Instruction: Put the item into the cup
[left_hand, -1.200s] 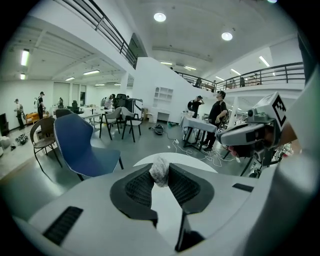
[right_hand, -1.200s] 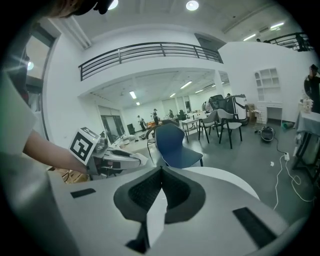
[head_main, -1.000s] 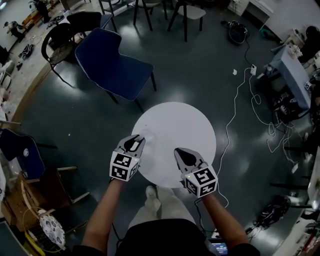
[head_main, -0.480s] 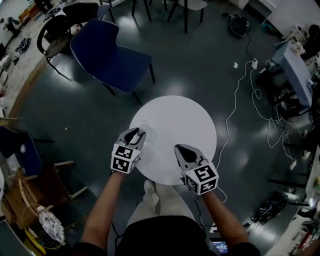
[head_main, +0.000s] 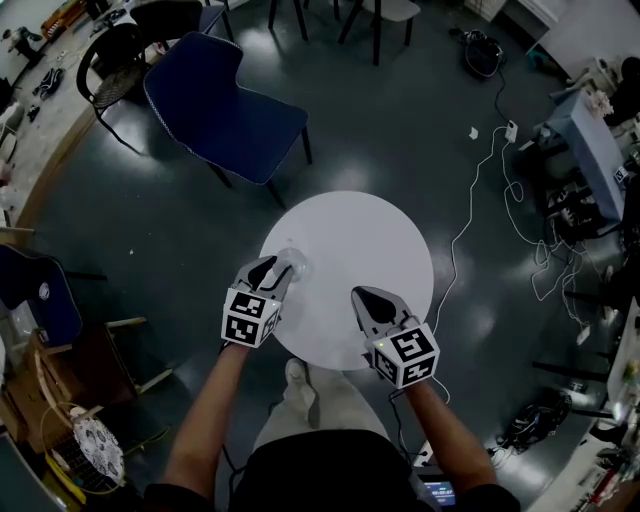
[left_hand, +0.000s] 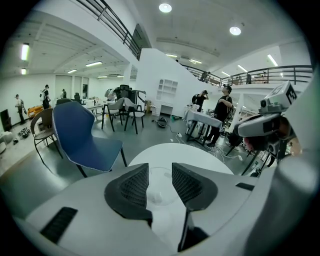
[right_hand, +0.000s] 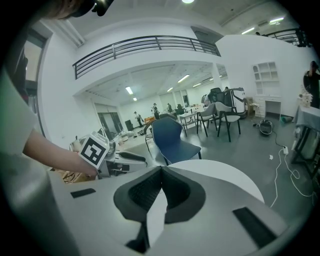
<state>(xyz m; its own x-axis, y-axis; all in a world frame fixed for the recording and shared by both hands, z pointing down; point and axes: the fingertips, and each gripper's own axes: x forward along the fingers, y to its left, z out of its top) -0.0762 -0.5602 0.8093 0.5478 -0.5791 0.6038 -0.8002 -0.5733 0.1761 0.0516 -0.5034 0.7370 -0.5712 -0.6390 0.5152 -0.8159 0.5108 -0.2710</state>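
Observation:
A clear plastic cup (head_main: 293, 263) stands upright near the left edge of the round white table (head_main: 370, 240). My left gripper (head_main: 270, 270) is right behind it. In the left gripper view the cup (left_hand: 161, 187) sits between the two dark pads, which stand apart from its wall. These jaws have just been opening, and the left gripper (left_hand: 160, 170) is open. A small pale thing seems to lie in the cup's bottom; I cannot tell what it is. My right gripper (head_main: 366, 298) hovers over the table's near edge. The right gripper (right_hand: 161, 169) is shut, with nothing between its jaws.
A blue chair (head_main: 215, 110) stands on the dark floor beyond the table, with black chairs behind it. A white cable (head_main: 470, 220) trails along the floor at the right. The person's legs and shoe (head_main: 298, 385) are under the table's near edge.
The left jaws have spread apart around the cup, which now shows plainly at their tips. Both grippers have sunk slightly toward the table.

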